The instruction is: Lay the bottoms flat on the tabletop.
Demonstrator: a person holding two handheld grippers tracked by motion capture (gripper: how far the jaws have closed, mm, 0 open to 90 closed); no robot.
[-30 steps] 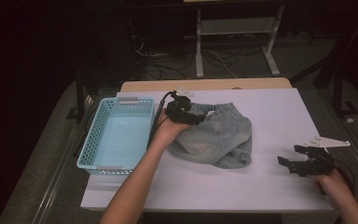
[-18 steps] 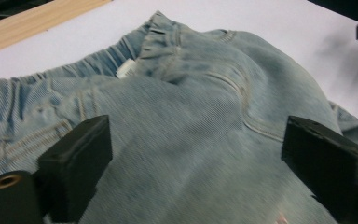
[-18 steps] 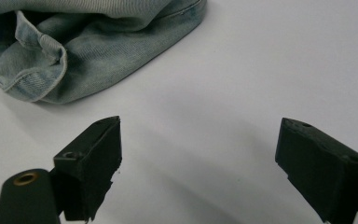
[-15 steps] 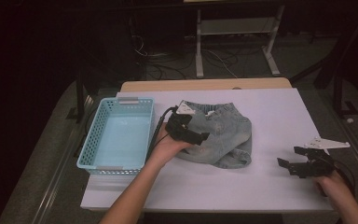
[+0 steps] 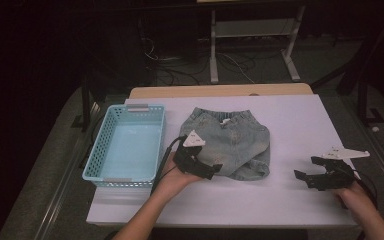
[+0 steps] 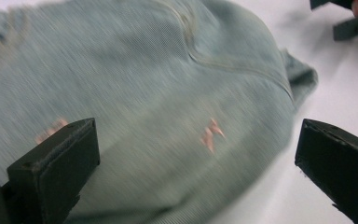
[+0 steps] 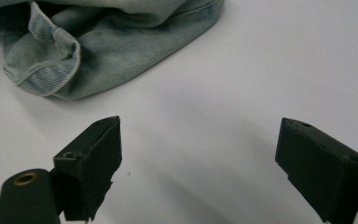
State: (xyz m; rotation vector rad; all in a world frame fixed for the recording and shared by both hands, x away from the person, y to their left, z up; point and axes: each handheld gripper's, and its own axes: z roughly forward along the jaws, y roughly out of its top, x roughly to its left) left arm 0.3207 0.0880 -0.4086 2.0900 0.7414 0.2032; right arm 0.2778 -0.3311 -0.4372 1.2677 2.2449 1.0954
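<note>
On the white tabletop [image 5: 260, 200], a pair of small faded denim shorts [image 5: 230, 142] lies folded near the middle, waistband toward the far edge, and serves as the marker for everything around it. Well to the left of the shorts sits a light blue plastic basket [image 5: 102, 150], its long side running front to back.

At the shorts' near left corner, a person's left hand holds the left claw [image 5: 211, 169], low over the fabric's front hem. Its jaws have just been opening and now stand wide apart; in the left gripper view the denim spreads out beyond and between them, one jaw over the cloth and the other over bare tabletop past the hem, with neither pad pressing on it. A grey three-cornered plate [image 5: 193, 139] tops this claw, and its black cable [image 5: 166, 155] trails off between the shorts and the basket.

Well to the right of the shorts, apart from them and near the tabletop's right front corner, the person's right hand holds the right claw [image 5: 306, 167]. Its jaws are spread wide with nothing between them; in the right gripper view they frame bare white tabletop, with the shorts' folded leg hem lying beyond the jaws.
</note>
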